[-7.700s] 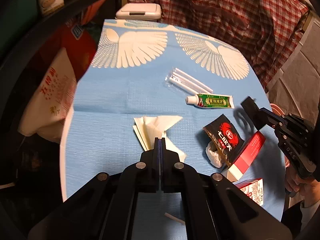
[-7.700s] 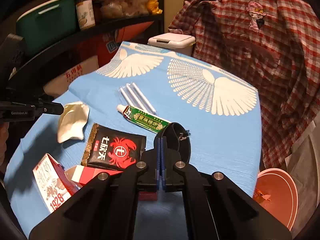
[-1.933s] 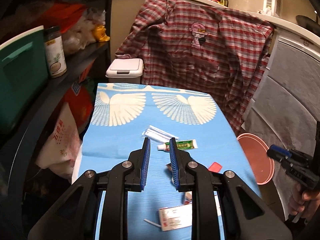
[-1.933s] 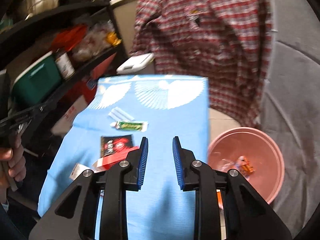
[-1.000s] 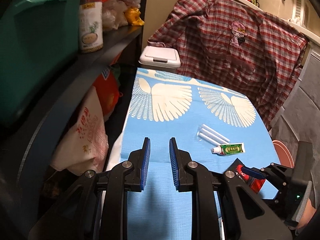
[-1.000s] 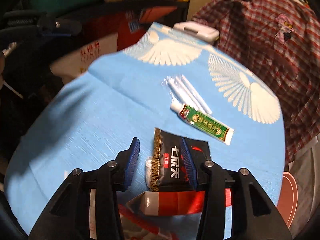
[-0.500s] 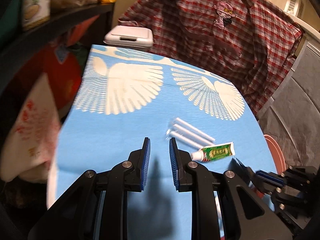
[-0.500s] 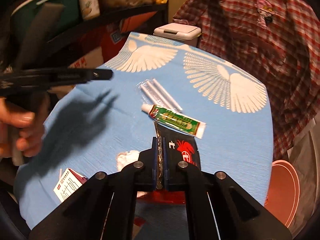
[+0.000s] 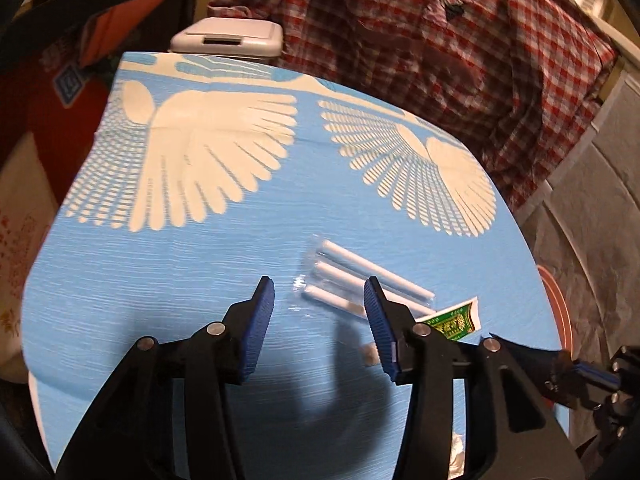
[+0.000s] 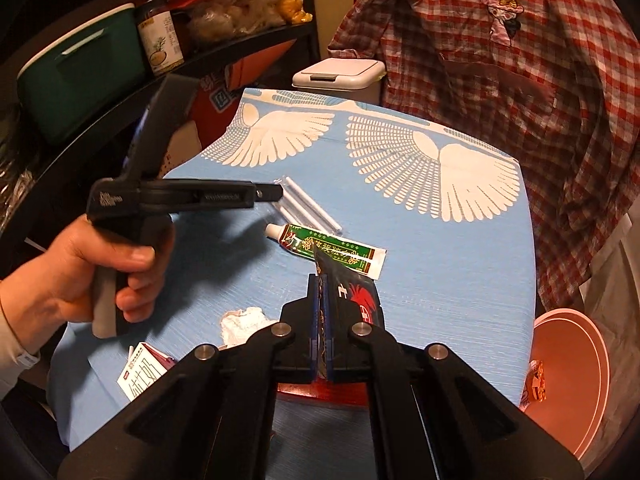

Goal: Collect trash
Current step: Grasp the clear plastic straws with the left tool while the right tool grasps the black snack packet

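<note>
My right gripper (image 10: pixel 322 282) is shut on the edge of a black snack packet (image 10: pixel 352 292) with a red crab print, lifted a little off the blue tablecloth. My left gripper (image 9: pixel 319 298) hovers over a clear packet of white straws (image 9: pixel 360 280), its jaws opening, nothing pressed between them. In the right wrist view a hand holds the left gripper (image 10: pixel 276 192) above the straws (image 10: pixel 308 208). A green toothpaste tube (image 10: pixel 332 250) lies beside them. A crumpled tissue (image 10: pixel 242 320) and a small carton (image 10: pixel 142 372) lie nearer on the cloth.
A pink bucket (image 10: pixel 568 380) with a wrapper inside stands on the floor right of the table. A white lidded bin (image 10: pixel 340 74) sits behind the table. A checked shirt (image 10: pixel 500 48) hangs at the back. Shelves with a green box (image 10: pixel 76 72) run along the left.
The left gripper has sunk toward the straws and its jaws have spread. The right gripper, open over the black packet a second ago, has shut on it and raised it slightly.
</note>
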Demonstrator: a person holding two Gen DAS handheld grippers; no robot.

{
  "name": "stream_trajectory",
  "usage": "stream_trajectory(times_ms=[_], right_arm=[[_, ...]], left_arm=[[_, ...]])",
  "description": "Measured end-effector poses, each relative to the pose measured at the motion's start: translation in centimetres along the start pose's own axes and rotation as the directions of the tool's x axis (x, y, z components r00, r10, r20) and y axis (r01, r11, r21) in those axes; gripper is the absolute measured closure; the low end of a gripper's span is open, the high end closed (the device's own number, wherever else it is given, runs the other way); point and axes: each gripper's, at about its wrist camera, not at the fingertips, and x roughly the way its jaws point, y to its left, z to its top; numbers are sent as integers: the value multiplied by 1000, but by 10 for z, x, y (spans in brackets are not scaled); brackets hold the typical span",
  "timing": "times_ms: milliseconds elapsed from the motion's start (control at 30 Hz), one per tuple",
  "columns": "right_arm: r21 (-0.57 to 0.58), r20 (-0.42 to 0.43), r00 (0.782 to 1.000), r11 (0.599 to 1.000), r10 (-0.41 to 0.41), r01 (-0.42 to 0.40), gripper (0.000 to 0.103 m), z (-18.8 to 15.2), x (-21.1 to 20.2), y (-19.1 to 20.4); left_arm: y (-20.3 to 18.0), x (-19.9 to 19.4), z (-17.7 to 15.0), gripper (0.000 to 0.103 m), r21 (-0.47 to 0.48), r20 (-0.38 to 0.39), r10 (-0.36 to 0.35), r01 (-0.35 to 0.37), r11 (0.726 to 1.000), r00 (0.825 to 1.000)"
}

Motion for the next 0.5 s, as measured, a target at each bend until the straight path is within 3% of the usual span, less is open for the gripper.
stream_trajectory(times_ms=[33,133,500], right_arm=[[3,2,1000,1000,-1,1,101,0,-1,0],[18,9,1000,1000,0,-1,102,1,-5,-4],[71,78,997,997,-20,15,102,7,-40,-17]], left_arm=[[-2,1,0,75,11,-6,4,-4,1000,1000],[-1,3,-1,99,21,-30,25,-24,999,999],[-5,-50,-3,102,47,53,71,-74,996,996]])
